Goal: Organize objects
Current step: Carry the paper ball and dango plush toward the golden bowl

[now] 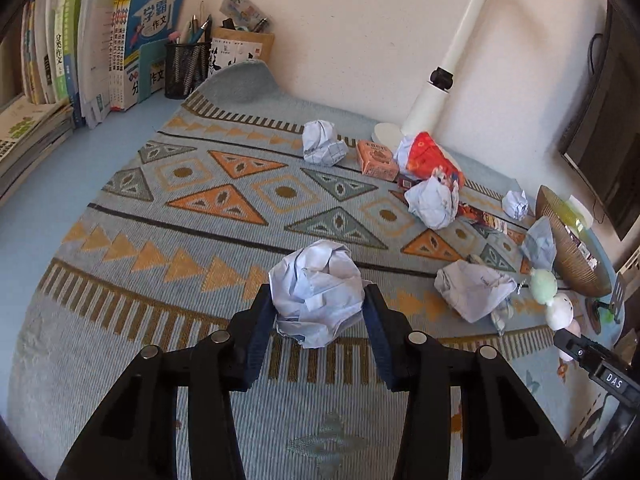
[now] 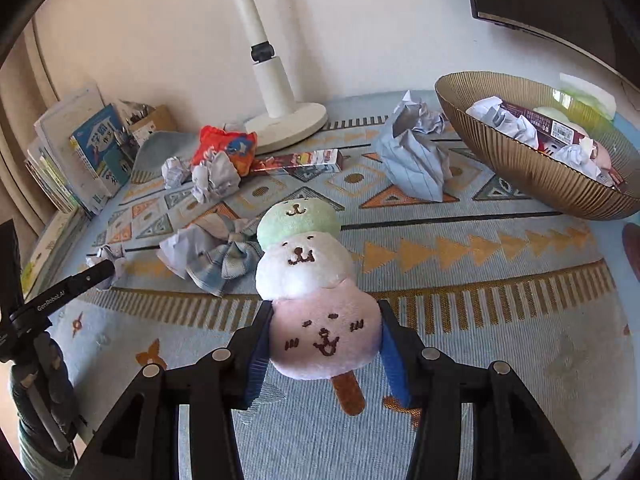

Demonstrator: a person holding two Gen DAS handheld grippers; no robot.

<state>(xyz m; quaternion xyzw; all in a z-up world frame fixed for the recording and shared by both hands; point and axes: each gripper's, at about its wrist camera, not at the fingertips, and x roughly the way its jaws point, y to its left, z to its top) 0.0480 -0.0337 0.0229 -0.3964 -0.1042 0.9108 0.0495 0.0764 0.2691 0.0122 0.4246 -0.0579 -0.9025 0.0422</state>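
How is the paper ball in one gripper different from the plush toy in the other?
The crumpled paper ball is plain white and wrinkly; the dango plush toy is soft, with green, white and pink balls.
The paper ball has no face; each plush ball has one.
The plush has a brown stick; the paper ball has none.
Both are squeezed between gripper fingers, left gripper and right gripper.

Patterned mat (image 1: pixel 224 200) covers the desk. Left gripper (image 1: pixel 319 300) jaws clamp a paper ball (image 1: pixel 316 292) near the mat's front edge. Right gripper (image 2: pixel 324 336) jaws clamp the bottom of the plush skewer (image 2: pixel 308 276). Bowl (image 2: pixel 520 168) at far right holds paper wads. Lamp base (image 2: pixel 288 124) at rear by the wall, books (image 1: pixel 80 48) rear-left. Loose paper balls lie between lamp and bowl.
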